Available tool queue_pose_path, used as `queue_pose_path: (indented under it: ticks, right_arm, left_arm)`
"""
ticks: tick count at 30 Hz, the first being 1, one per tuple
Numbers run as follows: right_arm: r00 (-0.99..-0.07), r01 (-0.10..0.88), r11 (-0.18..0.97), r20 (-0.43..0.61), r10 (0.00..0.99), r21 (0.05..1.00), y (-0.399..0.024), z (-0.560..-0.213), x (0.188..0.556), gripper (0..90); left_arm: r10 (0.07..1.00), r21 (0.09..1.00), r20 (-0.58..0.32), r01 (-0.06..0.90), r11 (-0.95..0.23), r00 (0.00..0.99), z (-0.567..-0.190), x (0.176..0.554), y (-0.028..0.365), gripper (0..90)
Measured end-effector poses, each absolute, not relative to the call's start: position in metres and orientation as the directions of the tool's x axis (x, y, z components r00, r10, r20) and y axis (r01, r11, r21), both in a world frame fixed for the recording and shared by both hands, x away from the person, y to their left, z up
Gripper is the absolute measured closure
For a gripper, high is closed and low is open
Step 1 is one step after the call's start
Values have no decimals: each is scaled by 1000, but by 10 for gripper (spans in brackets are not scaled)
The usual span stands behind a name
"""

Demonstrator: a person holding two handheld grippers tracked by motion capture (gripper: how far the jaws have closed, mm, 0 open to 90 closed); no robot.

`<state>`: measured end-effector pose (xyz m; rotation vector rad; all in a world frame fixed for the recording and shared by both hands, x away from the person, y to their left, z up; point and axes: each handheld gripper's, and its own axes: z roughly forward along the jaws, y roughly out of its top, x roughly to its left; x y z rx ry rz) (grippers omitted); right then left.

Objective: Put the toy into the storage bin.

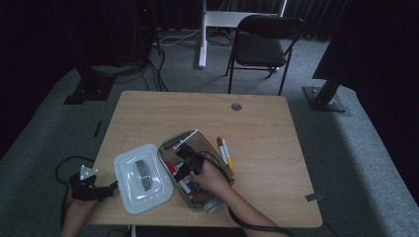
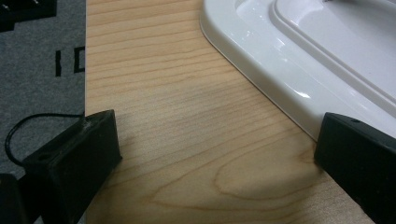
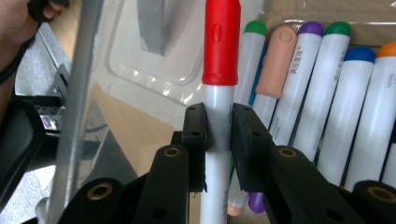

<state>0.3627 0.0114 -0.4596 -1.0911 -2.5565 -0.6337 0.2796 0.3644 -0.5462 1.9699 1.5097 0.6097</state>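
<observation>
My right gripper (image 3: 218, 126) is shut on a white marker with a red cap (image 3: 221, 42), pinching its barrel just below the cap. In the high view this right gripper (image 1: 180, 169) is down inside the clear container (image 1: 217, 165), with the red-capped marker (image 1: 171, 167) near the container's left wall. Several markers (image 3: 322, 93) with green, peach, purple, blue and orange caps lie side by side beneath it. My left gripper (image 2: 218, 135) is open, its jaws wide apart over bare wood. The left gripper (image 1: 111, 188) rests at the table's front left edge beside the white lid (image 1: 143, 177).
A red marker (image 1: 220, 148) and a yellow marker (image 1: 228, 154) lie on the table (image 1: 148, 118) right of the container. The white lid's rim (image 2: 261, 70) is close to the left gripper's right jaw. A black folding chair (image 1: 262, 47) stands beyond the table.
</observation>
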Motion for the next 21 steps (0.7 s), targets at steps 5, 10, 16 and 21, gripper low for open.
queue_pose_path:
  ticks: [5, 10, 16, 21]
  right_arm:
    - [-677, 729, 636, 409, 613, 253, 17, -464, 363, 747]
    - [-687, 721, 647, 382, 618, 249, 19, -465, 363, 715]
    - [-699, 713, 639, 354, 621, 287, 7, -456, 363, 670]
    - [-701, 713, 604, 355, 619, 356, -17, -435, 362, 610]
  left_arm:
    - [967, 685, 11, 703, -194, 256, -546, 280, 364, 6]
    - [967, 685, 10, 703, -194, 256, -546, 280, 364, 6]
    - [967, 685, 10, 702, -193, 256, -546, 280, 364, 6]
    - [966, 685, 11, 702, -195, 257, -546, 280, 365, 6]
